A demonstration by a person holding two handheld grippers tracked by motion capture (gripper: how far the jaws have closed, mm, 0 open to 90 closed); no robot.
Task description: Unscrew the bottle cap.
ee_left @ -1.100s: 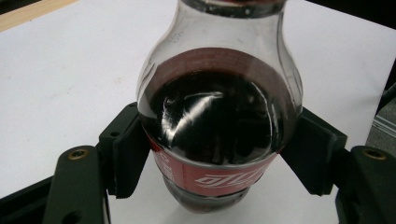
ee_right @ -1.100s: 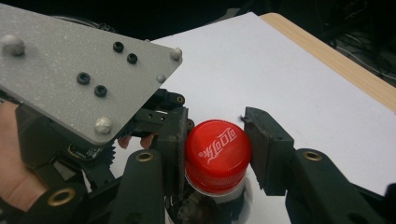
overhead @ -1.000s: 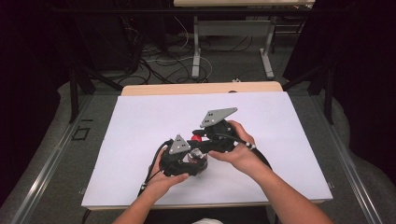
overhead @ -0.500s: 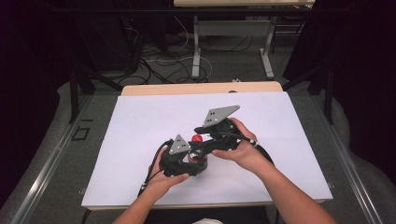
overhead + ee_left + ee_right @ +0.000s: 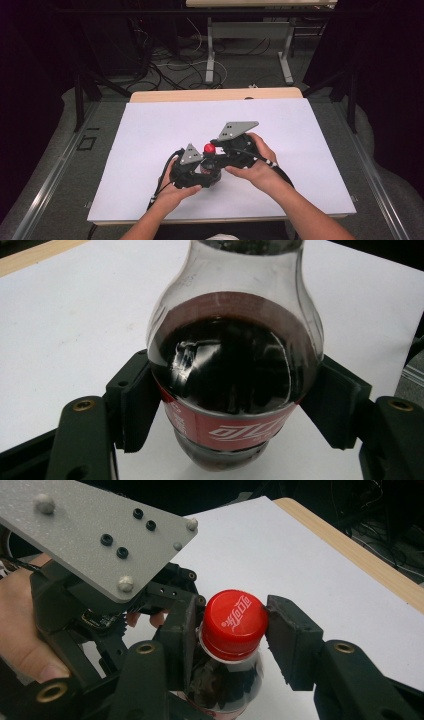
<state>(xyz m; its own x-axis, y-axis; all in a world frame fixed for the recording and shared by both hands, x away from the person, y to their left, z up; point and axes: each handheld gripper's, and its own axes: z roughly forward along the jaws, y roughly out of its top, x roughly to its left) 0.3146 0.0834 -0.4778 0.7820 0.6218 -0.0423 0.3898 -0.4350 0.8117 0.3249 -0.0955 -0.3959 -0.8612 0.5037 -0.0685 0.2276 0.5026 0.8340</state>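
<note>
Two grippers on one cola bottle, cap about to be twisted.
High view: left gripper (image 5: 197, 167) and right gripper (image 5: 231, 146) meet mid-table (image 5: 150, 130) at the red cap (image 5: 209, 148). Left gripper view: jaws clamp the bottle (image 5: 235, 375) at its label; keep that squeeze firm. Right gripper view: jaws flank the cap (image 5: 232, 622), one touching, one with a sliver of gap; close squarely before turning.
</note>
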